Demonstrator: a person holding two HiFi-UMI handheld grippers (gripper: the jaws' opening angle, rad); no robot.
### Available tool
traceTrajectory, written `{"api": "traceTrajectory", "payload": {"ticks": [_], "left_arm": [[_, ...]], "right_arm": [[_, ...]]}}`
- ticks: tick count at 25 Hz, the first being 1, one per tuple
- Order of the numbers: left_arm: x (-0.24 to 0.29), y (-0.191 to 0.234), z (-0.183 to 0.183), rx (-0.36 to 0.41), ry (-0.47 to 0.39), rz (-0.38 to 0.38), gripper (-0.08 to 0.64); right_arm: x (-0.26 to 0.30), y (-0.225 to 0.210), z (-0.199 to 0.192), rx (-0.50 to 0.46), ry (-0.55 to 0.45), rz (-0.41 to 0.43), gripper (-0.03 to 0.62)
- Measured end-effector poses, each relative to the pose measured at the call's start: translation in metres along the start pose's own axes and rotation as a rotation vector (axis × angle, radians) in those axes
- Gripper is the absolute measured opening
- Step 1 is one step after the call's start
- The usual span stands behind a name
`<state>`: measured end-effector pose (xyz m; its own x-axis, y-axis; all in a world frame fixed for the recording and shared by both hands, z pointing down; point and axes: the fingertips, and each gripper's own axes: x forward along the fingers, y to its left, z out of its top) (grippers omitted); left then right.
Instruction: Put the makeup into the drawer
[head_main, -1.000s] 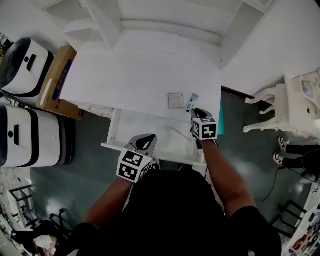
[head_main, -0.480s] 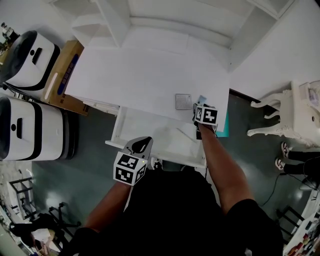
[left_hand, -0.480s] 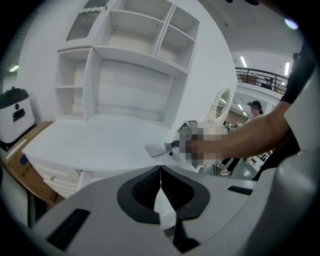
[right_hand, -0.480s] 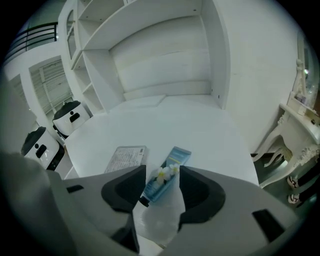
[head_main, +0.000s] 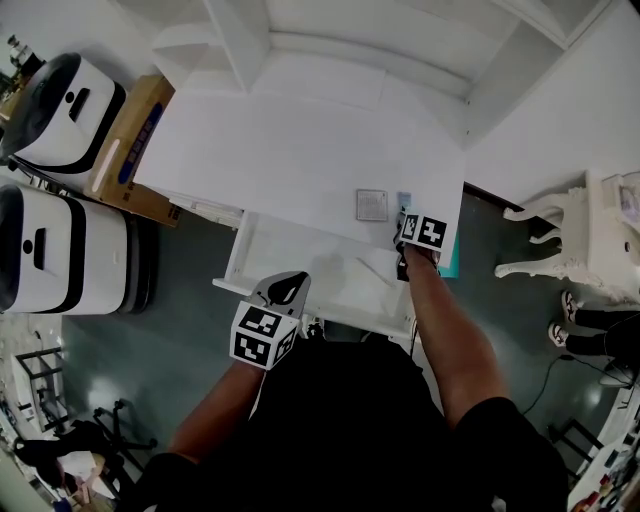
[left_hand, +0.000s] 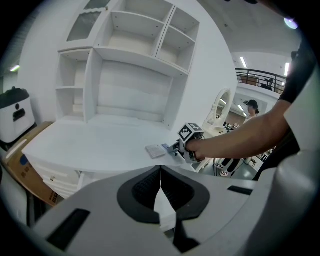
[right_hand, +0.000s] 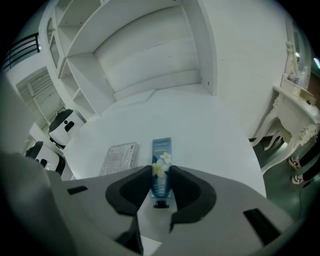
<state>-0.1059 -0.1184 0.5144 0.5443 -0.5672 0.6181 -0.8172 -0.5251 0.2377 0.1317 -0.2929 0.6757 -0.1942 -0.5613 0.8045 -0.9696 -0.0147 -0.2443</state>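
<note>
White tabletop (head_main: 300, 170) carries our blue, flower-printed makeup tube (right_hand: 161, 152), black-capped; our right tool (right_hand: 160, 172), jaws just closing, pinches its sides; left tool (left_hand: 160, 172) clenched, empty

The worktop (head_main: 270, 160) lies open from its centre out to 9 and 12 o'clock, where the shelves (head_main: 240, 45) wall it off. Toward 4 o'clock a flat box (head_main: 372, 205) and a tube (right_hand: 161, 155) lie just beside each other, low obstacles near the front edge. At 6 o'clock the drawer (head_main: 300, 258) stands pulled out, top open. The left gripper (head_main: 290, 283) hangs over its front rail at 7 o'clock, and a forearm (head_main: 440, 320) crosses its 4 o'clock corner.
</note>
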Motion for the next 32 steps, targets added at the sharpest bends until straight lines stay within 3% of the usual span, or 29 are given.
{"api": "traceTrajectory", "payload": {"ticks": [10,19,23,32], "left_arm": [[0.003,-0.001,-0.001,-0.018,-0.001,-0.022,0.011],[0.019,-0.013,-0.001,-0.035,0.000,-0.074,0.011],[0.025,-0.016,0.001,-0.072,-0.001,-0.105,0.011],[0.037,-0.016,0.000,-0.029,0.023,-0.105,0.011]], "right_arm": [[-0.008,-0.003,-0.001,0.030,-0.009,0.044,0.132],[-0.047,0.003,0.005,0.043,-0.089,0.114,0.132],[-0.073,0.016,0.004,-0.004,-0.118,0.169,0.132],[-0.107,0.046,-0.041,-0.176,-0.093,0.281,0.132]]}}
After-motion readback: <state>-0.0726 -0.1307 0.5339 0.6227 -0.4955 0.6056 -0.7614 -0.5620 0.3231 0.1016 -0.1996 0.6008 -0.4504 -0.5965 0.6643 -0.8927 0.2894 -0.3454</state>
